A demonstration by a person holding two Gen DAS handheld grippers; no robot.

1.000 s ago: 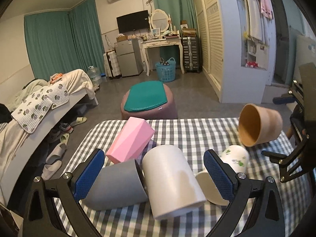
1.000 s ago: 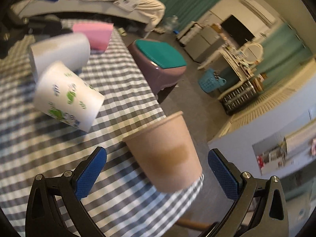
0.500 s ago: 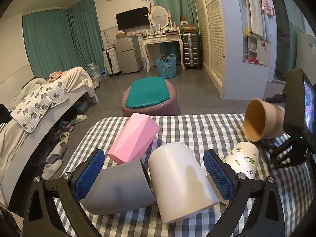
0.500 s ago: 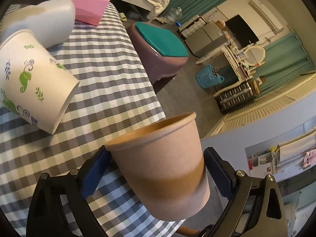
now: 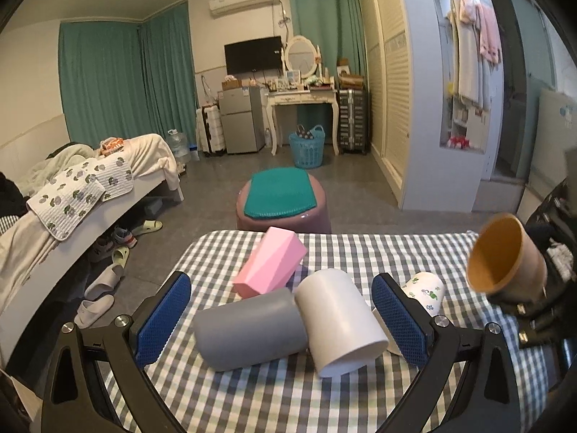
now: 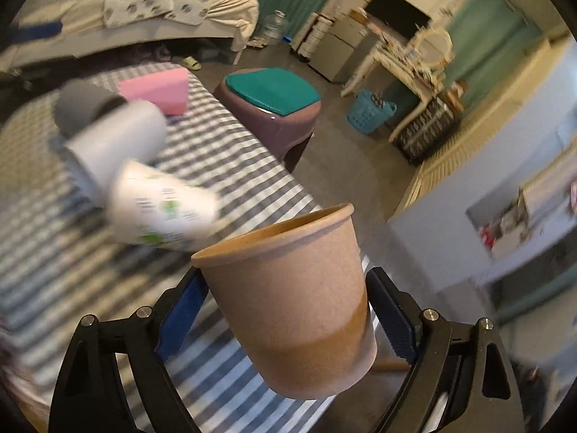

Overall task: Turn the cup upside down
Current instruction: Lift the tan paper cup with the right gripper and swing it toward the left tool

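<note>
My right gripper [image 6: 288,319] is shut on a brown paper cup [image 6: 299,299] and holds it in the air over the right end of the checked table [image 6: 83,270], mouth tilted up. The same cup shows in the left wrist view [image 5: 505,256] at the far right, tilted with its mouth toward the camera. My left gripper [image 5: 281,319] is open and empty, hovering over a grey cup [image 5: 249,328] and a white cup [image 5: 339,321] that lie on their sides. A printed paper cup [image 5: 422,290] lies beside them, also in the right wrist view [image 6: 162,209].
A pink faceted box [image 5: 270,267] lies behind the cups. A purple stool with a green cushion [image 5: 283,198] stands beyond the table's far edge. A bed [image 5: 72,195] is at the left, a wardrobe wall [image 5: 432,108] at the right.
My right gripper closed on the brown cup, lifted it and is turning it, with motion blur now. My left gripper drew back a little and stayed open.
</note>
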